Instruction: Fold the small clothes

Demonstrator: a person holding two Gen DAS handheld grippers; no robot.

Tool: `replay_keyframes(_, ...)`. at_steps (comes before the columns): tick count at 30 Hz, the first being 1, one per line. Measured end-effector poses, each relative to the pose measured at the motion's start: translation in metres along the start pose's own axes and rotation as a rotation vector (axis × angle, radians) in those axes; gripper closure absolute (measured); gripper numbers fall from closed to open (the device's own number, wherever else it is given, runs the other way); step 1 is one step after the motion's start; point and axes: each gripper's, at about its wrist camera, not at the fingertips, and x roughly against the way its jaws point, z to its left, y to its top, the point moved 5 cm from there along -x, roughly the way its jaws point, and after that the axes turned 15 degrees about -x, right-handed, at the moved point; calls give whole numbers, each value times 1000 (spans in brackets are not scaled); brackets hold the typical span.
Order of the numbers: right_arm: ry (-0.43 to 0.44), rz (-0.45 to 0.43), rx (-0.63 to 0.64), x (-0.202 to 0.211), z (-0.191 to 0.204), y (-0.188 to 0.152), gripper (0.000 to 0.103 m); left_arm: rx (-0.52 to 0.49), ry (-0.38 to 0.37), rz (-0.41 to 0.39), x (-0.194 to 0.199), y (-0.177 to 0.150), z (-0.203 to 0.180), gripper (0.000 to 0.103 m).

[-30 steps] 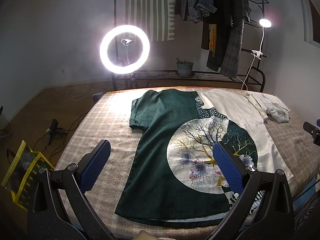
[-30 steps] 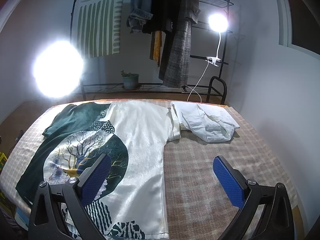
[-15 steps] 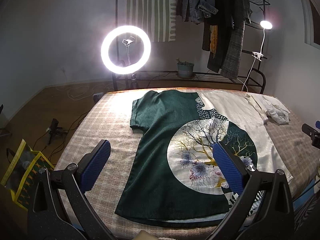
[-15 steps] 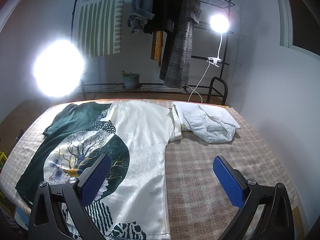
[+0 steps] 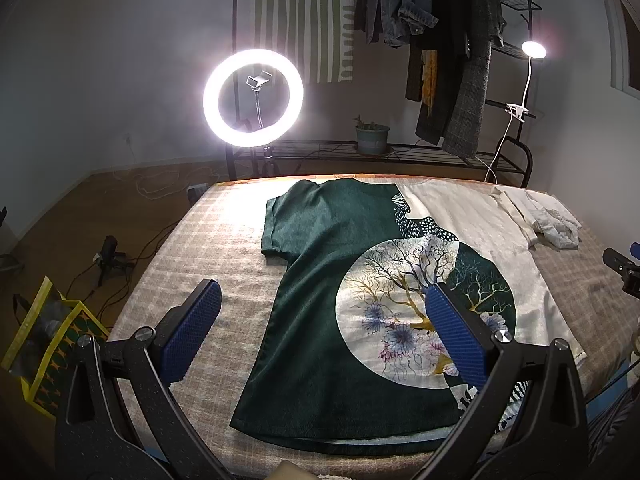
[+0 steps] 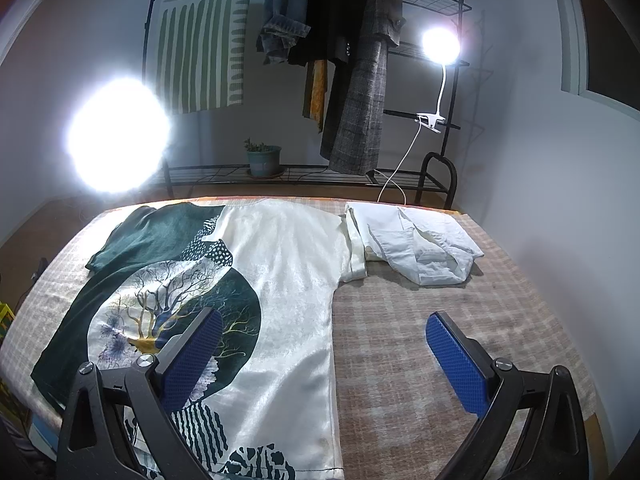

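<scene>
Both grippers hang with jaws spread wide, grasping nothing: the left gripper (image 5: 320, 332) over the shirt's (image 5: 360, 320) green side, the right gripper (image 6: 324, 356) over the shirt's (image 6: 280, 280) cream edge. Over the last second almost nothing has changed; both views have only drifted slightly, and the shirt lies as it did. I judge that folding has not begun and the grippers are lining up for a first grasp.

The shirt lies flat and spread on the bed (image 5: 208, 248), half green, half cream, with a round tree print, sleeves out. Beside its cream sleeve sits a crumpled white garment (image 6: 420, 248).
</scene>
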Motion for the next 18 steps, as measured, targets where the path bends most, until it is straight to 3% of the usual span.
replay_keyframes(18, 12, 2, 7, -6, 12, -4, 0, 0, -1, 3, 0, -2, 1, 0)
